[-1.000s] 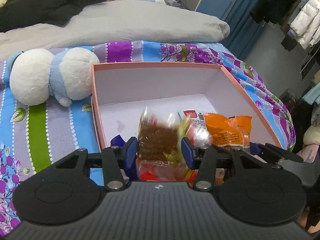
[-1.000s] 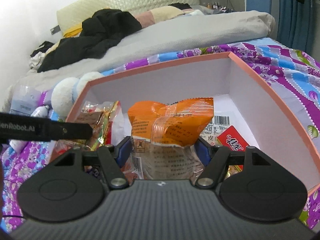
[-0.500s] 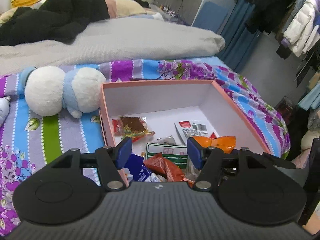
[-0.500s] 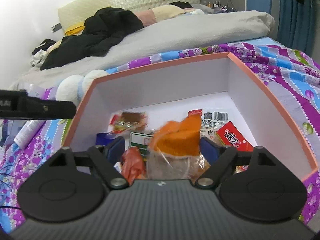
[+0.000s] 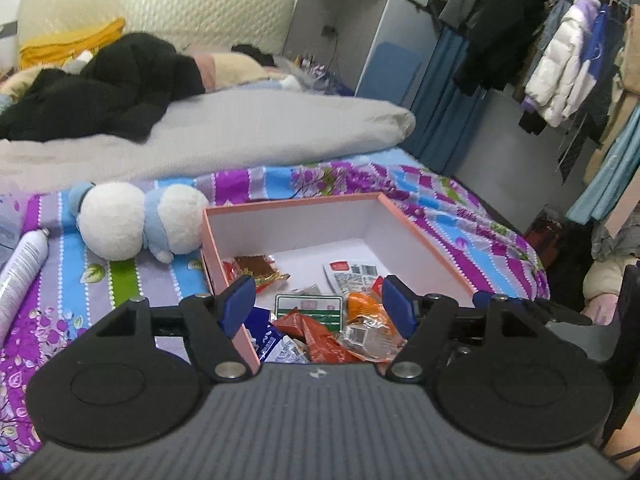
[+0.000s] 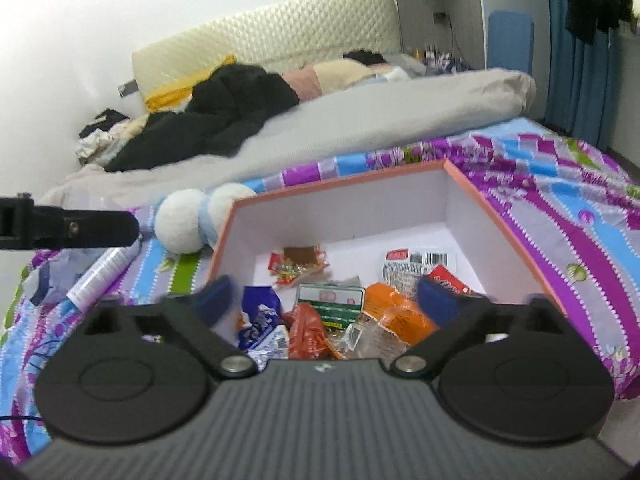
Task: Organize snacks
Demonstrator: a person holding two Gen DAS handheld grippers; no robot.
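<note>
A pink box (image 5: 288,205) with white inside lies on the bed and holds several snack packets. Among them are a brown snack in clear wrap (image 5: 256,267), an orange packet (image 5: 366,312), a green-and-white packet (image 5: 309,306), a red packet (image 5: 308,330) and a blue packet (image 5: 266,338). My left gripper (image 5: 319,304) is open and empty, above the box's near left corner. My right gripper (image 6: 326,298) is open and empty above the box's (image 6: 340,184) near side, over the orange packet (image 6: 394,314) and the brown snack (image 6: 300,260).
A white-and-blue plush toy (image 5: 138,220) lies left of the box, and a white spray can (image 5: 20,276) lies further left. A grey duvet (image 5: 240,132) and dark clothes (image 5: 120,84) cover the far bed. Coats hang on a rack (image 5: 560,60) at the right.
Both grippers opened and let their packets go into the box: the left dropped the brown snack, the right the orange packet. Both then pulled back and up.
</note>
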